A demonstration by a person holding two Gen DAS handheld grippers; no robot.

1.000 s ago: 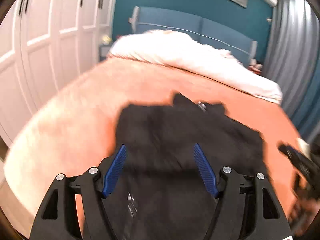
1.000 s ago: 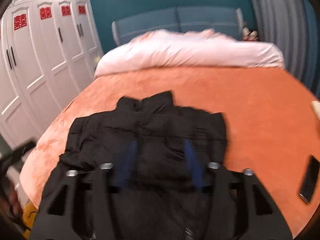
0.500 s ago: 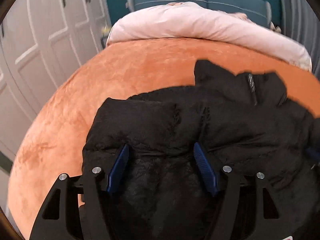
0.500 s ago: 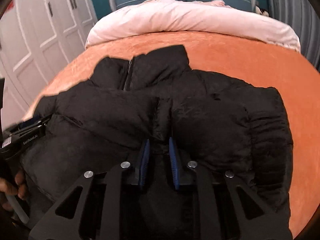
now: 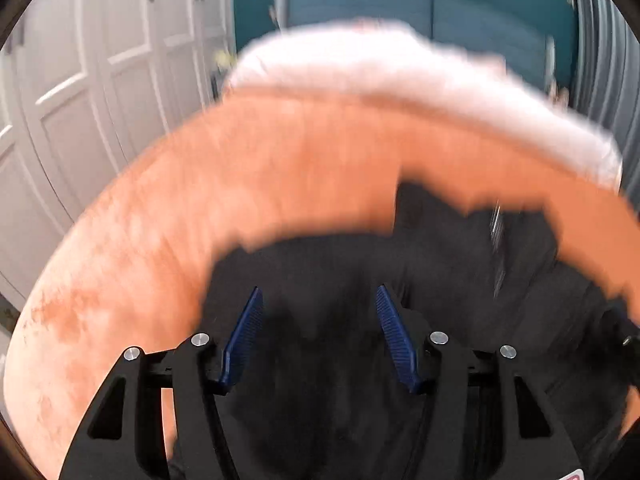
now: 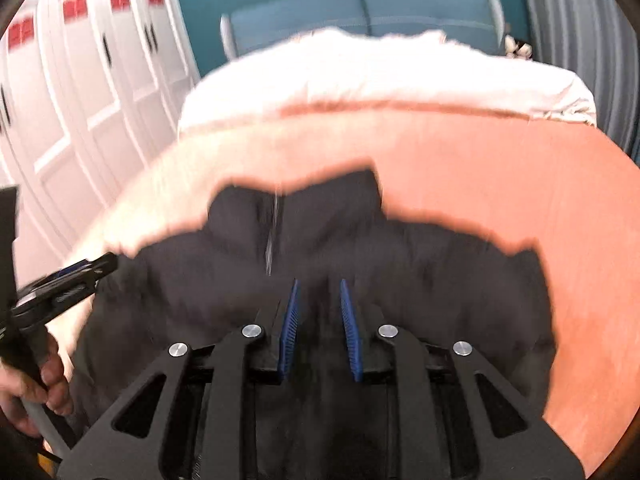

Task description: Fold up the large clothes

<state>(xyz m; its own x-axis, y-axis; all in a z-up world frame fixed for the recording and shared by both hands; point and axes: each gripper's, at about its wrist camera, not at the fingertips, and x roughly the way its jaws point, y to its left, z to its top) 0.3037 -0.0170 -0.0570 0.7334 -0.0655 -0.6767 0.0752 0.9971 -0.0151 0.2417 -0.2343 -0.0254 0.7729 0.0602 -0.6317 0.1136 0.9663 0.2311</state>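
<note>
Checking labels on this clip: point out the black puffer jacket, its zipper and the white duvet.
black puffer jacket (image 6: 440, 280): right wrist view, on the quilted body right of the tool.
zipper (image 6: 272, 236): right wrist view, on the metal teeth below the collar.
white duvet (image 6: 400, 76): right wrist view, on its middle.

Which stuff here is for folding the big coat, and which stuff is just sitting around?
For the job:
- black puffer jacket, spread on the bed
- right gripper, jaws opening, jacket fabric between its fingers
- left gripper, jaws closing over the jacket
- orange bed cover, the folding surface

Just around:
- white duvet
- blue headboard
- white wardrobe
- grey curtain
</note>
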